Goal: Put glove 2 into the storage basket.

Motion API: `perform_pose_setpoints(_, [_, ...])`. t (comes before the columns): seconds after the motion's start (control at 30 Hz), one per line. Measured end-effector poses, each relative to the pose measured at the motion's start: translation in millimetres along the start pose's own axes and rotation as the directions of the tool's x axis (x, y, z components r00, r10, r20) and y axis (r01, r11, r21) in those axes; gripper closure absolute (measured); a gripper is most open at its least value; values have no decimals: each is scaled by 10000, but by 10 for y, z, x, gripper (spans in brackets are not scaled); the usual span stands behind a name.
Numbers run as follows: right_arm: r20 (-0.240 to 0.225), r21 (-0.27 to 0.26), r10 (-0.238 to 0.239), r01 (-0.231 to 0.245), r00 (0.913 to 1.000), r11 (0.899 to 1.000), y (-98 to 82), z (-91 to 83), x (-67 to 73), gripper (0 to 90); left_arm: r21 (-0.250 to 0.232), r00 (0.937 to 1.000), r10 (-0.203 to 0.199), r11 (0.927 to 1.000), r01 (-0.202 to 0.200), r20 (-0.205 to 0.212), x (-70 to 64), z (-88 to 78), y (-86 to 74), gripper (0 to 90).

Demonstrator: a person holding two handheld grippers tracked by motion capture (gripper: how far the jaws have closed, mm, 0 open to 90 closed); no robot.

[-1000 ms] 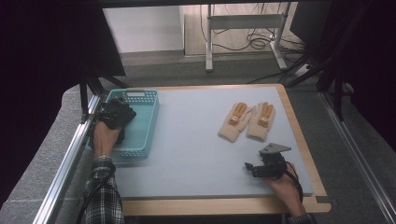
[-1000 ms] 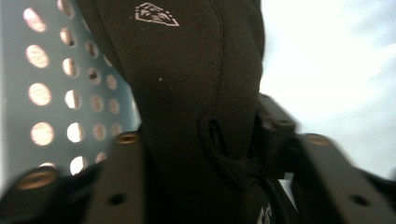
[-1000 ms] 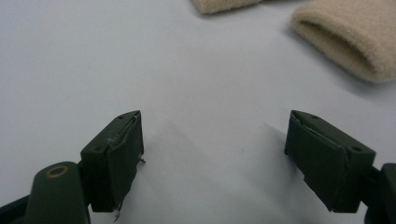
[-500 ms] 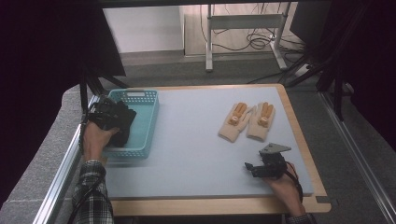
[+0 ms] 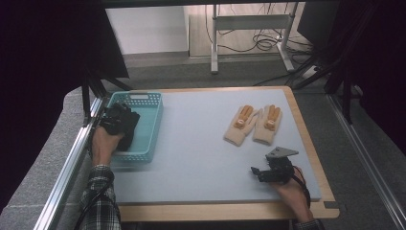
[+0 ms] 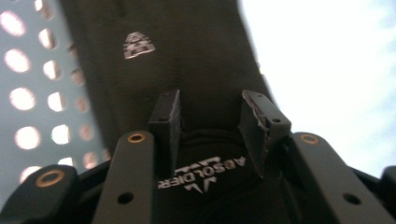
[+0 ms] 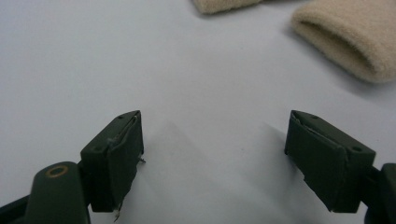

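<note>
A black glove (image 6: pixel 187 56) with a white logo lies in the teal basket (image 5: pixel 148 103) at the table's left. My left gripper (image 6: pixel 210 121) is down in that basket; its jaws have just been closing, and the glove's labelled cuff bulges between the pads. In the high view the left gripper (image 5: pixel 118 120) covers most of the black glove (image 5: pixel 128 141). Two tan gloves with orange patches (image 5: pixel 244 125) (image 5: pixel 268 123) lie side by side at the right. Just below them my right gripper (image 5: pixel 258 173) rests on the mat, open with nothing in it (image 7: pixel 212 154), with a tan cuff (image 7: pixel 345 37) ahead.
The perforated wall of the basket (image 6: pixel 37 93) stands close to the left jaw. The grey mat (image 5: pixel 201 143) stretches between basket and tan gloves, framed by a wooden table edge (image 5: pixel 306 139). A metal rail (image 5: pixel 72 163) runs along the left side.
The left hand has shifted slightly over the basket, staying on the black glove. The right hand and the tan gloves have kept still.
</note>
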State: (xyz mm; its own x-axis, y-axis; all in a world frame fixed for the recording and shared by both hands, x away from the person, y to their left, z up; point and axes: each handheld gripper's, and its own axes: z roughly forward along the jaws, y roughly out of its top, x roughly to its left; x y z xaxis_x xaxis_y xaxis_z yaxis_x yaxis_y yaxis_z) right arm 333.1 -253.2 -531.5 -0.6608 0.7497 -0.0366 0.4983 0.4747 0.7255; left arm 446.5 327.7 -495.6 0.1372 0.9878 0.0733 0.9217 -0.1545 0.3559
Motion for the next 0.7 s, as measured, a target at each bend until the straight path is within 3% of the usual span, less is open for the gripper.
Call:
perform_pose_setpoints(0.07, [-2, -3, 3, -3, 10000, 10000, 0, 0, -1, 188, -13, 9989, -293, 9996, 292, -360, 61, -3, 1, 617])
perform_pose_setpoints(0.13, [0, -7, 8, -8, 10000, 10000, 0, 0, 0, 188, -63, 9987, -491, 9988, 490, -146, 103, 0, -16, 617])
perform_pose_setpoints(0.27, [4, -3, 3, -3, 10000, 10000, 0, 0, 1, 188, -134, 9992, -387, 9992, 385, -87, 109, -18, -45, 607])
perform_pose_setpoints(0.37, [5, 1, -12, 12, 10000, 10000, 0, 0, 0, 188, -543, 9973, -463, 9973, 494, 572, 116, -86, -60, 553])
perform_pose_setpoints(0.5, [3, -1, -5, 5, 10000, 10000, 0, 0, 1, 187, -1201, 9939, -548, 9905, 662, 957, 114, -199, -77, 456])
perform_pose_setpoints(0.7, [12, 0, -10, 10, 10000, 10000, 0, 0, 2, 188, -2387, 9818, -349, 9678, 798, 1868, 36, -325, -154, 302])
